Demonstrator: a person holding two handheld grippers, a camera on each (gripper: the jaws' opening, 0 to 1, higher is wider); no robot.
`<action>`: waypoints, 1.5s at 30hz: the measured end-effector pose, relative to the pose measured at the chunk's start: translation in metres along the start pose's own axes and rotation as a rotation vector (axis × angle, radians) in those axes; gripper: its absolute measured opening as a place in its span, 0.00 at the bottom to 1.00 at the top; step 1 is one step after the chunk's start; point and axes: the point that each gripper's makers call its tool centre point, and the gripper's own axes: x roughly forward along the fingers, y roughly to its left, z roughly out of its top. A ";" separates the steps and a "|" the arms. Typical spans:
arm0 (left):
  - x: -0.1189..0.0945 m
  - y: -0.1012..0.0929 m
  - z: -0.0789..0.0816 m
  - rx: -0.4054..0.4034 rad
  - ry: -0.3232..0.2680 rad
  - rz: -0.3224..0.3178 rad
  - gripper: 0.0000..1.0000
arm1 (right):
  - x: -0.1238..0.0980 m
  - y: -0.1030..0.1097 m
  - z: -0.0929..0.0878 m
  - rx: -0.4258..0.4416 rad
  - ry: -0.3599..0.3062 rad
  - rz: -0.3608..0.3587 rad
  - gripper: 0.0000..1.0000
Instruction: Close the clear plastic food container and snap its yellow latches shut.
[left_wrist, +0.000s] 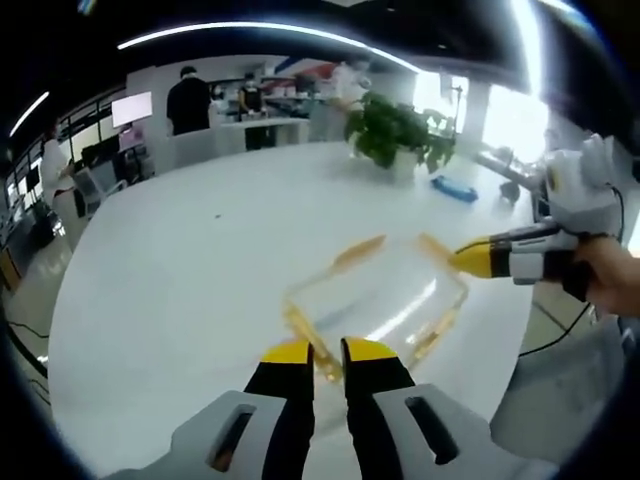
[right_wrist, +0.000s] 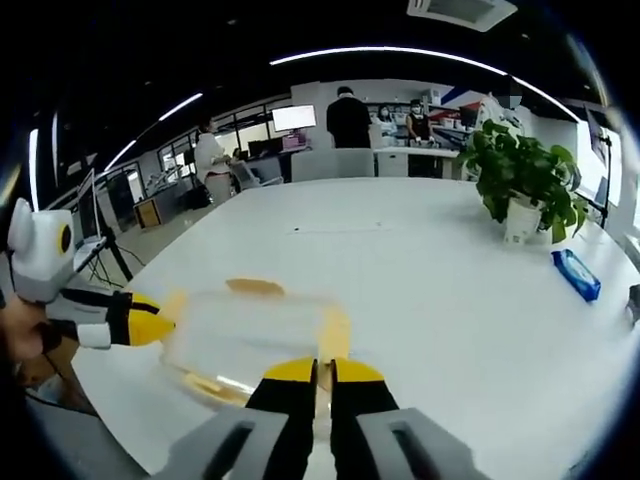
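Lid: sitting on the container (left_wrist: 375, 295), I judge.
Latches (left_wrist: 358, 253): flaring out, awaiting snapping.
Left gripper (left_wrist: 328, 352): nearly closed, holding nothing.
Right gripper (right_wrist: 316, 372): closing on a latch (right_wrist: 333, 335).

Big white table (right_wrist: 420, 260) takes up most of the room; a potted plant (right_wrist: 522, 180) sits toward its far side, with a blue packet (right_wrist: 576, 273) lying near it; people (right_wrist: 349, 120) stand by a counter (right_wrist: 420, 158) at the back; monitor (right_wrist: 294, 118) glowing there too.
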 end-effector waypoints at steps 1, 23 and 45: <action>0.000 0.000 -0.001 0.002 0.003 0.000 0.07 | 0.000 0.000 0.000 0.002 0.001 0.000 0.00; 0.013 0.003 -0.012 -0.052 0.038 0.001 0.06 | 0.013 -0.007 -0.011 -0.004 0.047 0.001 0.00; 0.016 0.004 -0.015 -0.075 0.033 0.000 0.07 | 0.014 -0.007 -0.011 -0.005 0.032 -0.011 0.01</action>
